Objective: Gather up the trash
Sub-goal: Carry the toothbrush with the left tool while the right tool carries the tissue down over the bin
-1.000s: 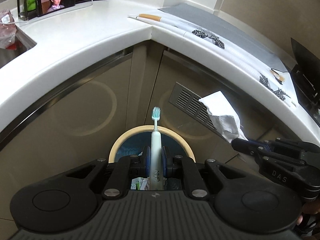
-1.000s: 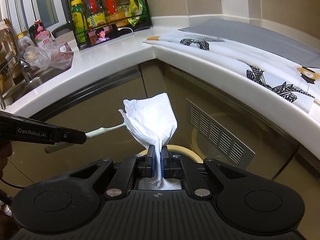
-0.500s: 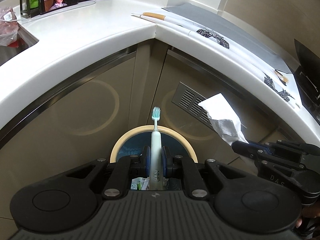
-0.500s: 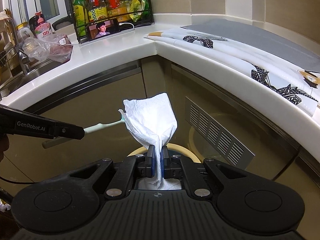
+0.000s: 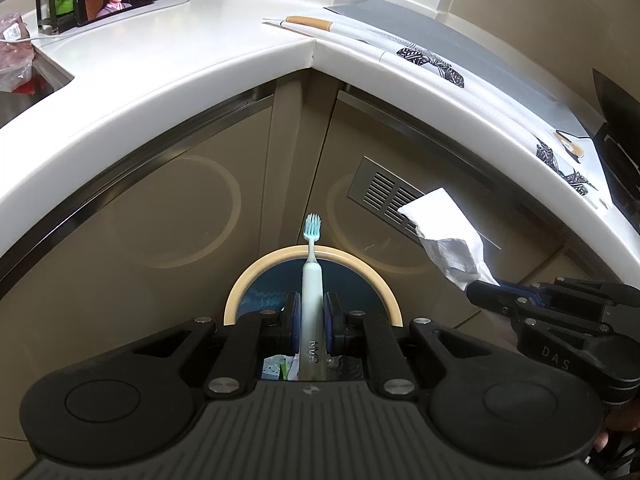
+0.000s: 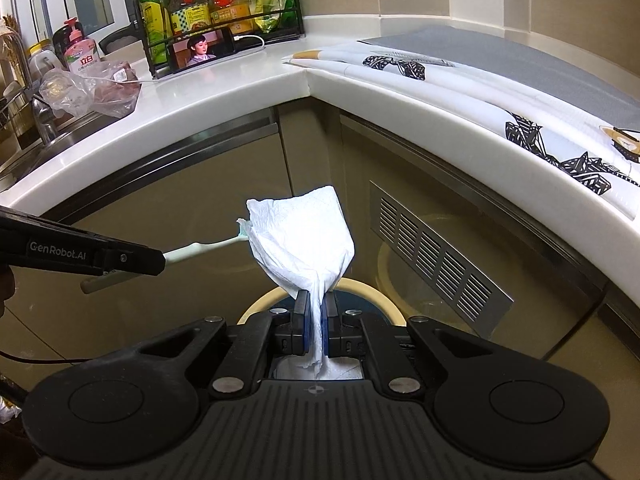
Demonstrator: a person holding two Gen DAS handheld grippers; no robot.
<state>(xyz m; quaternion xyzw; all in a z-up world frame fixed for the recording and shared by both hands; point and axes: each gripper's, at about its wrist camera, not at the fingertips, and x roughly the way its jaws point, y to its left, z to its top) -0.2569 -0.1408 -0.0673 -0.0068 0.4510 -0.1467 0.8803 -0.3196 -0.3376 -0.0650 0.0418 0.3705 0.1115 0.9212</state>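
White tissue (image 6: 304,236), soft and light, sits centre frame, pinched at its twisted tail by the right gripper (image 6: 316,324). The left gripper (image 5: 311,320) clamps a stiff toothbrush (image 5: 310,280) mid-handle above the bin (image 5: 256,276), lower centre.

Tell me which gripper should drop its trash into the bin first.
Left, probably. The left gripper holds the toothbrush right over the bin; in its view the right gripper and tissue sit off beside the rim.
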